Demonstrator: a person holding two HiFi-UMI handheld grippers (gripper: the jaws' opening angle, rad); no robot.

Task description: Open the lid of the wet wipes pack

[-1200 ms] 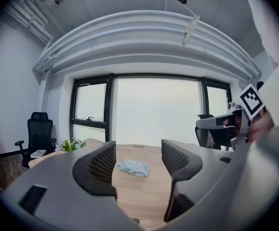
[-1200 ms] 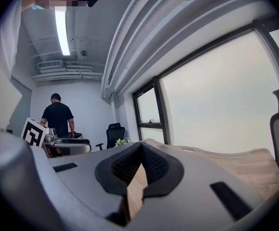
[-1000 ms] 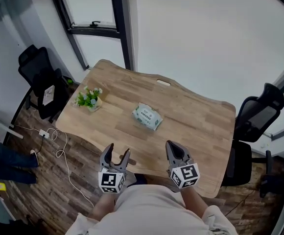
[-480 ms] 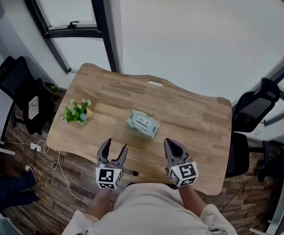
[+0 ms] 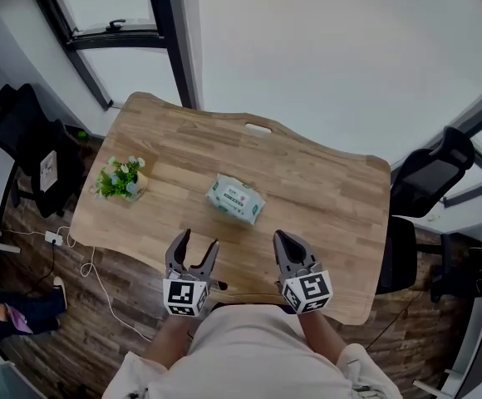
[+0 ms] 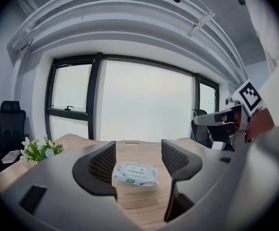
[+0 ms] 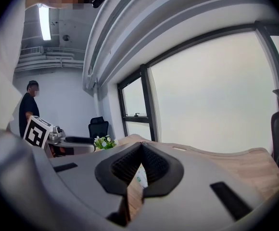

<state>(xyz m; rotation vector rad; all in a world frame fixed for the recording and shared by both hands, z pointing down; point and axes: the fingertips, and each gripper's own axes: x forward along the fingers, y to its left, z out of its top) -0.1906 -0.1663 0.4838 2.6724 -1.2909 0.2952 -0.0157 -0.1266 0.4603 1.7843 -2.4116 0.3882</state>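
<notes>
A white and green wet wipes pack lies flat near the middle of the wooden table, its lid down. My left gripper hovers over the table's near edge, short of the pack, with its jaws open and nothing between them. In the left gripper view the pack shows between the open jaws of the left gripper, some way ahead. My right gripper hangs beside it to the right, shut and empty. In the right gripper view the right gripper has its tips touching, with a sliver of the pack below them.
A small pot of flowers stands at the table's left end. Black office chairs sit to the left and right of the table. Windows line the far wall. A cable lies on the floor. A person stands at the left.
The head view has swung, so the table sits a little more to the left. Both grippers stay near the front edge, left open, right shut. The pack has not moved.
</notes>
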